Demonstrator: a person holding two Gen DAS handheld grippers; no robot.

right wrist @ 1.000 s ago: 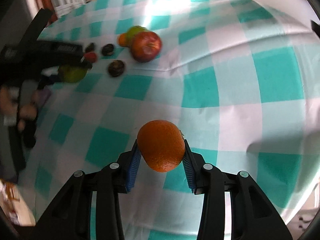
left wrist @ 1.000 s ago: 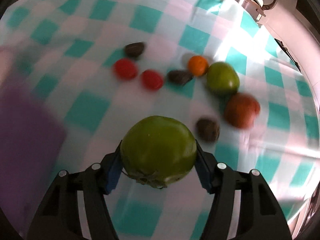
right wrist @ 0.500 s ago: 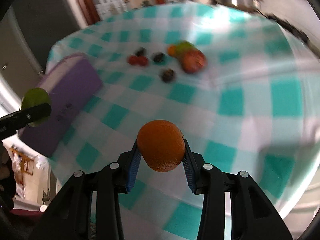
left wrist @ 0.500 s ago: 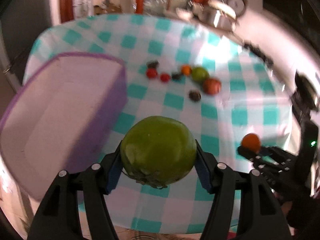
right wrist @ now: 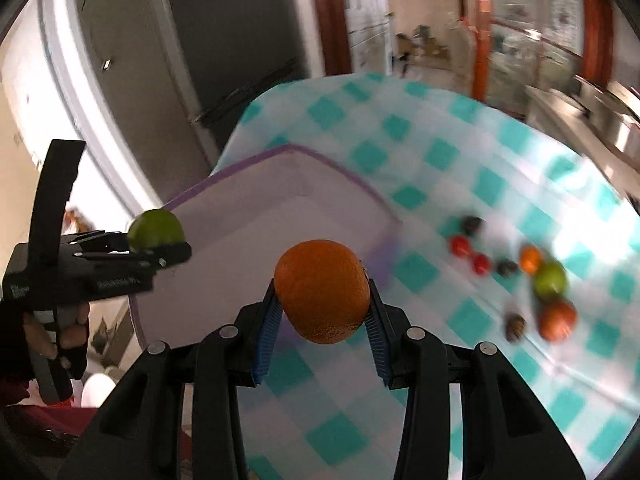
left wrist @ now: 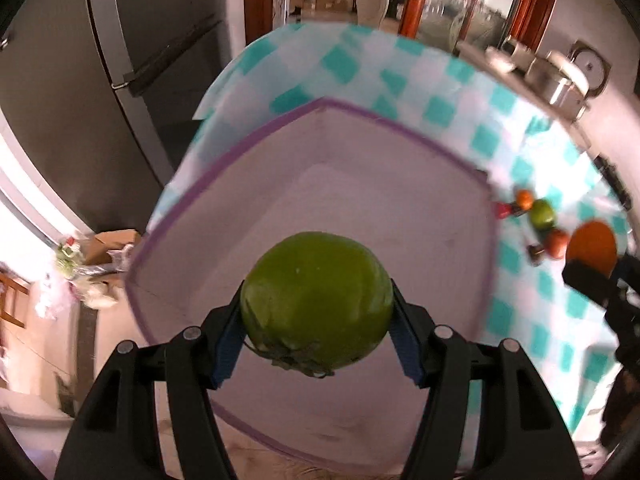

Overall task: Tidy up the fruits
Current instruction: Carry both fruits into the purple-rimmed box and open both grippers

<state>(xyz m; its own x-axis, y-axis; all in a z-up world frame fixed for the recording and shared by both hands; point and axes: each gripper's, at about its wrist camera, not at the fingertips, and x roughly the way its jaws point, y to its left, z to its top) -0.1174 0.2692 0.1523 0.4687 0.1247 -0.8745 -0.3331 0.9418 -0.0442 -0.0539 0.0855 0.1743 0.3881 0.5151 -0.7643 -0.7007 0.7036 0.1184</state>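
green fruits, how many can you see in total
2. One green fruit is clamped in the left gripper above the purple bin. The other green fruit lies on the checkered tablecloth among the loose fruits. More may be hidden.

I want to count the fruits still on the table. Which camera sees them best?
The right wrist view: the loose fruits lie spread out, though blurred. In the left wrist view they are tiny at the edge, partly behind the orange.

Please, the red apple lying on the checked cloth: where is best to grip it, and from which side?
Probably from above, fingers closing across the widest middle of the red apple. It is round, and the green fruit sits close behind it, so place the fingers on its freer sides.
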